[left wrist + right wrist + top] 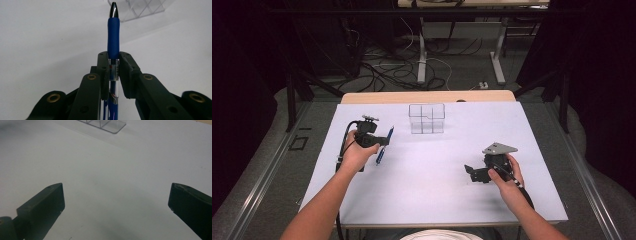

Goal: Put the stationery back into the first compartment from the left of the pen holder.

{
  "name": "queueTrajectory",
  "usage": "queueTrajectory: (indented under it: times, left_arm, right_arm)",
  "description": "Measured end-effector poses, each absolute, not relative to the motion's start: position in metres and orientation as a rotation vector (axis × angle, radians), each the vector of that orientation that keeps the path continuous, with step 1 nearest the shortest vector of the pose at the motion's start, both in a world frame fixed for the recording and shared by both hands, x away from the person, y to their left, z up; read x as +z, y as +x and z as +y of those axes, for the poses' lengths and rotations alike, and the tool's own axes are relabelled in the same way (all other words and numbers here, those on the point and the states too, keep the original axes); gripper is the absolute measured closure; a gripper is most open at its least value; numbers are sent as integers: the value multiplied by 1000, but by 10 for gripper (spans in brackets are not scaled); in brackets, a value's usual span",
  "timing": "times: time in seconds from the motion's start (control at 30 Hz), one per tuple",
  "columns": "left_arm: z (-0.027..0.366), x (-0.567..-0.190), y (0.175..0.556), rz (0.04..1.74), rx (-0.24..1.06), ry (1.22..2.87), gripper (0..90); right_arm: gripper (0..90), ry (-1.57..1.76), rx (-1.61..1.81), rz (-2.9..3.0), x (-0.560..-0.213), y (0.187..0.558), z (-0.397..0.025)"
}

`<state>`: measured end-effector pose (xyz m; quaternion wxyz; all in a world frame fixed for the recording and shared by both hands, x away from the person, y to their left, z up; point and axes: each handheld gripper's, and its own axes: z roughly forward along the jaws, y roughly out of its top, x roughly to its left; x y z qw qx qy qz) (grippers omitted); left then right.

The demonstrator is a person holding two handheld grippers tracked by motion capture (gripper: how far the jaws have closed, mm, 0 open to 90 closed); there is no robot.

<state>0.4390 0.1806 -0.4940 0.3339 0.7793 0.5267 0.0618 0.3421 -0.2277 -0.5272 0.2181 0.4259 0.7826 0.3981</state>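
- Pen [113, 37] runs out of sight below the jaws in the left gripper view, so its rear end is cut off; the metal tip points toward the clear organizer [140, 8].
- Clear organizer [427, 118], a box of transparent plastic split by thin dividers, stands near the far edge of the desk [437, 200]; its compartments look bare.
- Left hand-held gripper [382, 141], in front of the organizer and to its left, is clamped on the pen's clear barrel just behind the blue rubber grip.
- Right hand-held gripper [468, 174], in front of the organizer and to its right, has its matte black jaws spread wide over the smooth white desk.
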Motion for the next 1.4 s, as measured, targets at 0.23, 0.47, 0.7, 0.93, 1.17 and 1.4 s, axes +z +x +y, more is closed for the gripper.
queueTrajectory:
  times: [0.23, 0.47, 0.7, 0.93, 1.17, 1.4]
  left_arm:
    - [185, -491, 440, 1389, 209, 1900, 795]
    - [184, -487, 441, 1384, 270, 1814, 796]
    - [180, -484, 443, 1354, 318, 1766, 795]
    - [176, -480, 446, 1328, 369, 1730, 795]
    - [169, -472, 448, 1298, 400, 1692, 796]
    - [162, -461, 452, 1270, 433, 1684, 796]
  right_arm:
    - [2, 1179, 1101, 2167, -527, 342, -228]
    - [2, 1180, 1105, 2174, -527, 342, -228]
    - [3, 1179, 1103, 2175, -528, 342, -228]
    - [2, 1179, 1105, 2177, -528, 342, -228]
    - [2, 1179, 1105, 2176, -528, 342, -228]
    - [2, 1171, 1100, 2178, -529, 342, -228]
